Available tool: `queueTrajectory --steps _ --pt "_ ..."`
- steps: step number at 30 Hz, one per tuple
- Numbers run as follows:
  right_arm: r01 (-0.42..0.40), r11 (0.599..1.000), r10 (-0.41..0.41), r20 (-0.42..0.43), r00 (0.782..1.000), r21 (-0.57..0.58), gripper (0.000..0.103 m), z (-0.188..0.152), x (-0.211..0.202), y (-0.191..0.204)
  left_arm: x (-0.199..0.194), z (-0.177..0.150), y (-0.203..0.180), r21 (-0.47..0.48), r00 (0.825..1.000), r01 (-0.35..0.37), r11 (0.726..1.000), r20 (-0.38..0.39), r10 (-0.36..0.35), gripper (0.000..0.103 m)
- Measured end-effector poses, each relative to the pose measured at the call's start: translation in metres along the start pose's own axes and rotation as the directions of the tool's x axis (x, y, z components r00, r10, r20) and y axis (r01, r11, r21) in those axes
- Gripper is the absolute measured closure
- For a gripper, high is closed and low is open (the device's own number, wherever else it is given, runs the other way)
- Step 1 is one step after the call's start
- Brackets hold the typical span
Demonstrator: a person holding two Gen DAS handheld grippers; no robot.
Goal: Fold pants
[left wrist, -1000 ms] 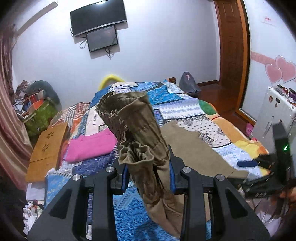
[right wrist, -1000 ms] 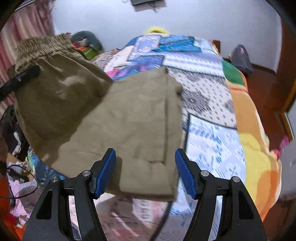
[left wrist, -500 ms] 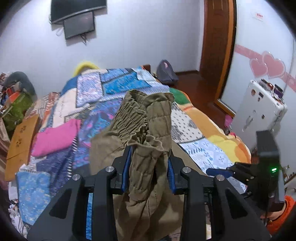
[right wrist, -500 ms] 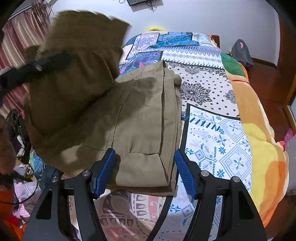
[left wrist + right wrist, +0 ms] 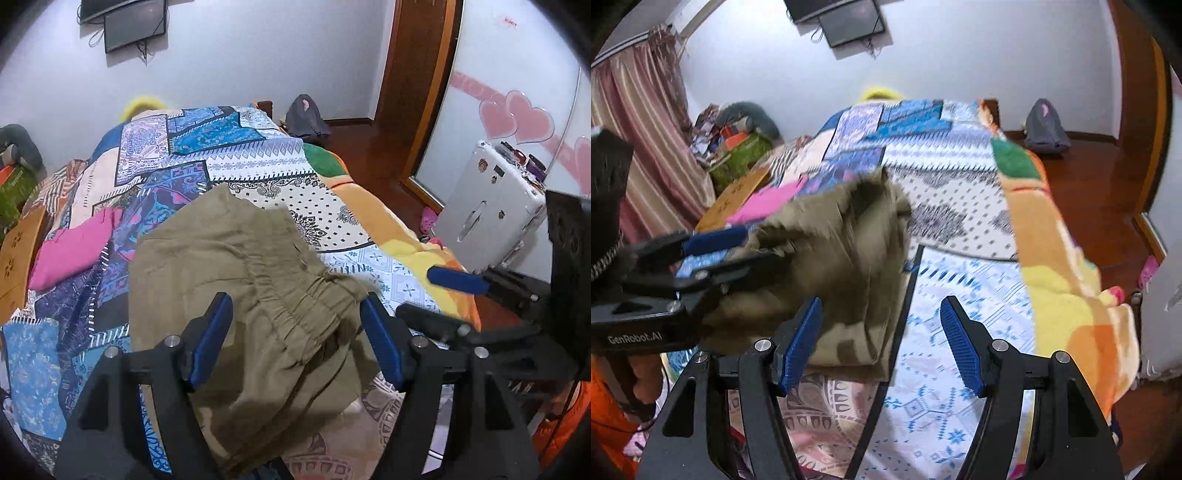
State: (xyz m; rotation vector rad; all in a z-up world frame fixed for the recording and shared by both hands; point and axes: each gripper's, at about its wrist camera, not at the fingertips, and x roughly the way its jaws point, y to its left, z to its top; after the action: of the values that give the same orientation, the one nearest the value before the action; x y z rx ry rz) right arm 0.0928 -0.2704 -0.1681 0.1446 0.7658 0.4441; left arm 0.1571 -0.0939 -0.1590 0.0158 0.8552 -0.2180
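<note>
Left tongs [image 5: 295,332] opening, releasing the pants [image 5: 236,280] waistband folded onto the bed [image 5: 332,214]; right tongs [image 5: 881,339] released beside the pants.

Pants [image 5: 849,258] motion-blurred in the right wrist view; lower edge at six o'clock hidden behind left gripper [image 5: 295,336].

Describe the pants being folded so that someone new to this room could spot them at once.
Start from the bed with the bright patchwork cover that fills the middle of the room. Near its foot end lies a heap of khaki-brown cloth, the pants, with a gathered elastic waistband lying on top. The only other garment nearby is a pink one, so the dull plain brown marks them.
</note>
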Motion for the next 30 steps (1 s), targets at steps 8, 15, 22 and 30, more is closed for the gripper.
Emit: queueTrajectory --steps 8,15,22,30 --pt "-0.016 0.998 0.021 0.079 0.997 -0.062 0.040 0.029 -0.010 0.020 -0.032 0.011 0.052 -0.128 0.992 -0.070 0.989 0.094 0.082 0.028" --pt "-0.081 0.988 0.087 0.040 0.995 -0.133 0.040 0.036 0.027 0.056 -0.013 -0.013 0.102 -0.176 0.988 -0.156 0.972 -0.019 0.155 0.028" --pt "-0.054 0.990 0.043 -0.091 0.995 -0.130 0.040 0.009 0.076 0.058 0.016 -0.057 0.111 -0.132 0.977 -0.193 0.972 -0.112 0.179 0.026" --pt "-0.046 0.995 0.037 -0.103 0.994 -0.085 0.039 0.003 0.065 0.043 0.000 -0.039 0.137 -0.095 0.972 -0.229 0.969 -0.067 0.223 0.023"
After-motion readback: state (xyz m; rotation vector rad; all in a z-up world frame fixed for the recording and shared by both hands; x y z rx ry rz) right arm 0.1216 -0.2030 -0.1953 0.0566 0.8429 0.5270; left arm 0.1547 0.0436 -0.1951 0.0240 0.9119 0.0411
